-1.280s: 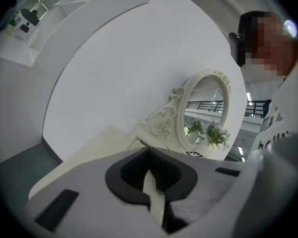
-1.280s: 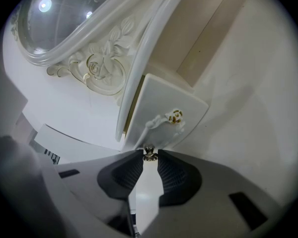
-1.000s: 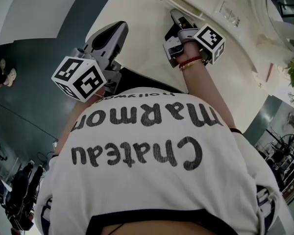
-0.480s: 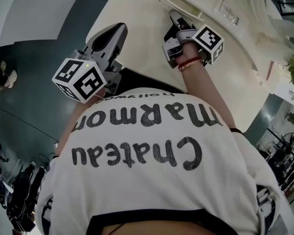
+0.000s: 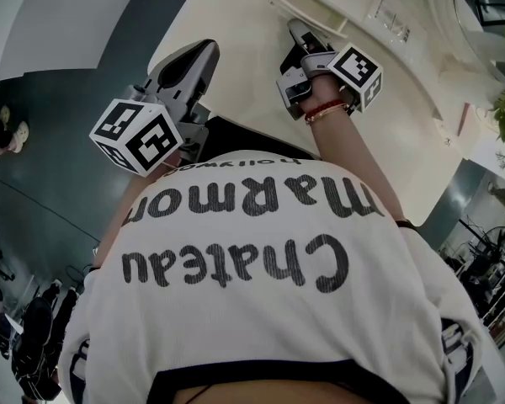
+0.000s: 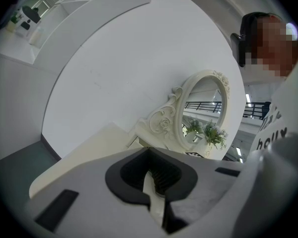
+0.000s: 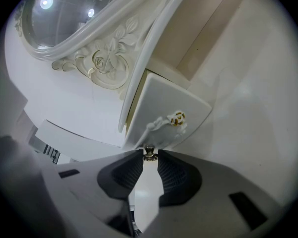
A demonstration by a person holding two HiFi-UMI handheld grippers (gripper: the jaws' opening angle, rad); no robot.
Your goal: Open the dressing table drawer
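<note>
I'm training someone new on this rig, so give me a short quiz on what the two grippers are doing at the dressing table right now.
1. True or false: the left gripper's jaws stand wide apart.
2. What sits between the right gripper's jaws? A. a knob on the drawer; B. a plant; C. a bottle.
3. Fill in: in the left gripper view, an oval ___ in a carved frame stands on the table.

Key: 1. False, they are together with nothing between them. 2. A. 3. mirror.
</note>
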